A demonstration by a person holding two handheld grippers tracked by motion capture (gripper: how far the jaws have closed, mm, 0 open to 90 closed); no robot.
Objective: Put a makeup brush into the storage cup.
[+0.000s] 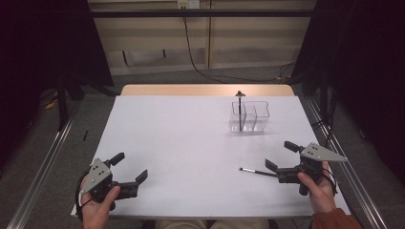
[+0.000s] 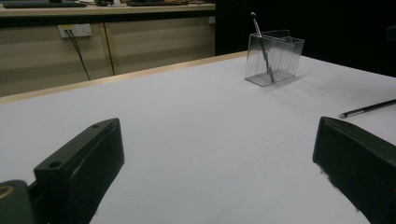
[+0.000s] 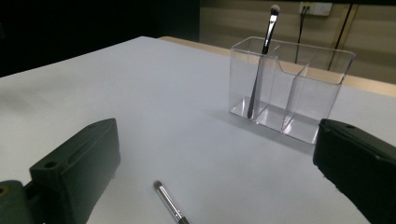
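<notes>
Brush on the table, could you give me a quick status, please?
Both grippers, left and right, open, empty. Loose brush flat beside right gripper. Second brush upright in clear organizer. Path clear.

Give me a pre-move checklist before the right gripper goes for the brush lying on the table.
1. Right gripper open: ok, jaws spread wide.
2. Loose brush within reach: ok, it lies flat between the jaws, brush tip pointing away from the hand.
3. Brush gripped: not ok, nothing clamps it yet.
4. Clear organizer upright: ok, standing toward the table's far right.
5. Free compartment: ok, one brush stands in an end compartment; the others look empty.
6. Left gripper out of the way: ok, open at the near left.
</notes>
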